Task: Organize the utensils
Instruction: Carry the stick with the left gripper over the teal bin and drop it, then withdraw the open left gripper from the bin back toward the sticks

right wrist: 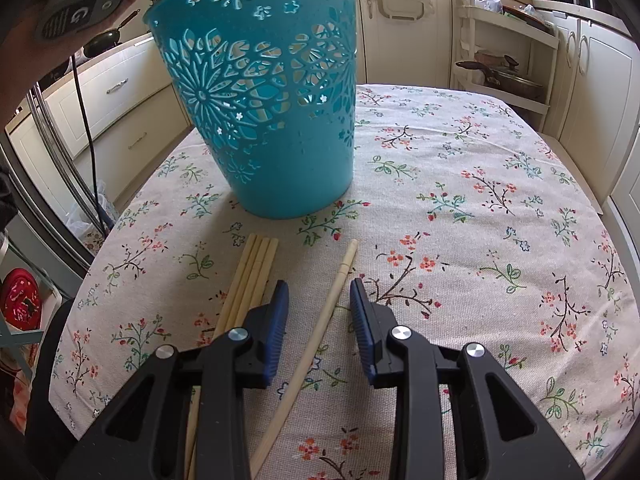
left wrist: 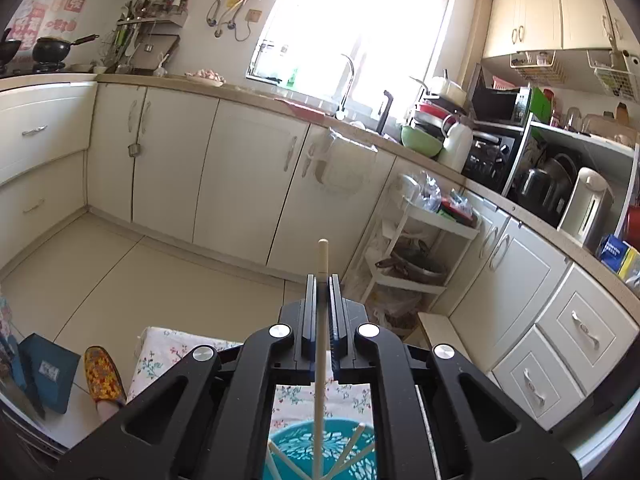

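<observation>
My left gripper (left wrist: 322,280) is shut on a wooden chopstick (left wrist: 321,344) and holds it upright above the teal basket (left wrist: 288,446), where several chopsticks lean inside. In the right wrist view the teal cut-out basket (right wrist: 276,140) stands on the floral tablecloth (right wrist: 480,220). My right gripper (right wrist: 319,286) is open, low over the cloth, with a single chopstick (right wrist: 320,328) lying between its fingers. A bundle of several chopsticks (right wrist: 250,280) lies just left of the left finger (right wrist: 276,320).
The table edge runs along the left and the far right of the cloth. Kitchen cabinets (left wrist: 240,168), a white trolley (left wrist: 420,248) and a counter with appliances surround the table. A slipper (left wrist: 104,376) lies on the floor.
</observation>
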{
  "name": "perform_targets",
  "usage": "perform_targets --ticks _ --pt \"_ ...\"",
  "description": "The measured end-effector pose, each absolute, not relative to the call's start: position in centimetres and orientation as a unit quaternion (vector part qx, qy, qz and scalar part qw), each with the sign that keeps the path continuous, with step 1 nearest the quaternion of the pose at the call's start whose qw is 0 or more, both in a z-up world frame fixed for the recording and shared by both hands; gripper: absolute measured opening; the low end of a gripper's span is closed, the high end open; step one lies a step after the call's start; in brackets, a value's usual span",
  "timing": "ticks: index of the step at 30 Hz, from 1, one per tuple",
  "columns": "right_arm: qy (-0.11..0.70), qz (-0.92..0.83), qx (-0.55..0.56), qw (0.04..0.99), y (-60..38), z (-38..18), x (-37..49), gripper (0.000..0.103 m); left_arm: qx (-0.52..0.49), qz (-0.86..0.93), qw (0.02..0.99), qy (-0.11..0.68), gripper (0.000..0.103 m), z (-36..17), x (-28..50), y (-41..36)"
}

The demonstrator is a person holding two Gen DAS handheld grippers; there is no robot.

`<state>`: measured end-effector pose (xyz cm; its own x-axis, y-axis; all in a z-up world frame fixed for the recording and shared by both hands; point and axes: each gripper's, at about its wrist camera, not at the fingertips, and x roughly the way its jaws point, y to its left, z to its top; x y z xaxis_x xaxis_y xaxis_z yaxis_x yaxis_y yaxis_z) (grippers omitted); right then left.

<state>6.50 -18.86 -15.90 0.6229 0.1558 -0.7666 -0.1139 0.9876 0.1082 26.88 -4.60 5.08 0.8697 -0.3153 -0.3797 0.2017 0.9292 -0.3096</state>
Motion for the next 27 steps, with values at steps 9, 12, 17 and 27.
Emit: perform_targets --ticks 9,12,17,27 --pt "0.427 0.073 0.019 0.901 -18.7 -15.8 6.3 0.032 -0.103 -0.135 0.955 0.244 0.005 3.0 24.4 -4.5" --pt "0.427 0.072 0.018 0.901 -18.6 -15.8 6.2 0.032 -0.094 -0.139 0.952 0.257 0.006 2.4 23.2 -4.0" --pt "0.427 0.072 0.019 0.901 -18.6 -15.8 6.2 0.032 -0.054 -0.119 0.957 0.258 0.038 1.3 19.5 -2.2" --pt "0.431 0.054 -0.009 0.901 -18.7 -15.6 5.9 0.018 -0.008 -0.072 0.941 0.330 0.054 -8.0 13.8 1.4"
